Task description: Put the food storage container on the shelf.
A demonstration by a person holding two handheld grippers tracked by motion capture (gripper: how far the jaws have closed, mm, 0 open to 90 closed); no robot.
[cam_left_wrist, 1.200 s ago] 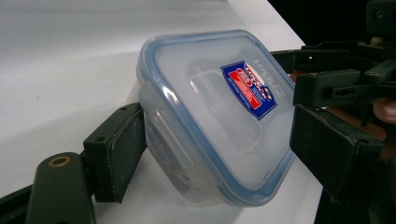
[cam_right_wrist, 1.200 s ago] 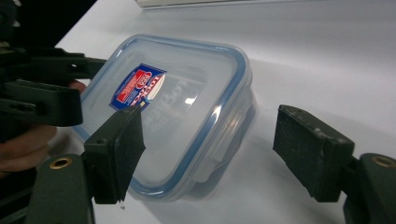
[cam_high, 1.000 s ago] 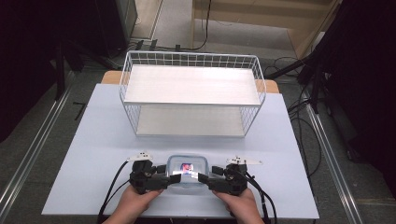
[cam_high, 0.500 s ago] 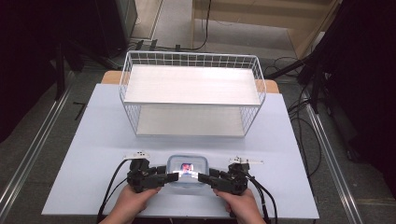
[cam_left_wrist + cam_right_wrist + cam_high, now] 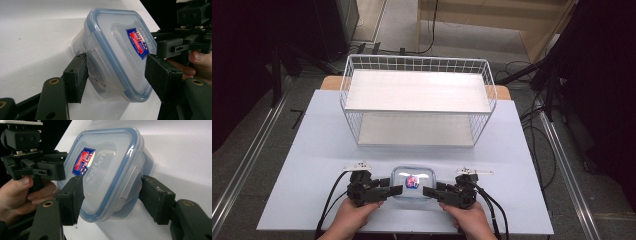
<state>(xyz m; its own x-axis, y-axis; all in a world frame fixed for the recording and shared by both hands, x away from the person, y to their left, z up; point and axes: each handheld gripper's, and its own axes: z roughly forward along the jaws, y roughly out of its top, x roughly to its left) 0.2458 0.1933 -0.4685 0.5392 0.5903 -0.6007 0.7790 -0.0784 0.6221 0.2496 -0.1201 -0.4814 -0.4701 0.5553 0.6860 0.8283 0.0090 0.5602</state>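
Note:
A clear plastic container (image 5: 413,181) with a blue-rimmed lid and a red-and-blue label sits near the table's front edge. My left gripper (image 5: 394,190) reaches it from the left and my right gripper (image 5: 428,191) from the right. In the left gripper view the jaws of the left gripper (image 5: 117,75) have just been closing, with one pad on the side latch and one on the lid of the container (image 5: 117,45). In the right gripper view the right gripper (image 5: 112,195) has likewise closed, clamping the other end of the container (image 5: 107,162).
A white wire rack (image 5: 417,92) with two pale shelves stands at the middle back of the white table (image 5: 312,150). Cables trail from both grippers toward the front edge. Dark equipment and floor cables lie beyond the table's right side.
Both pairs of jaws have drawn in onto the container's ends. The hands and the container have stayed in place.

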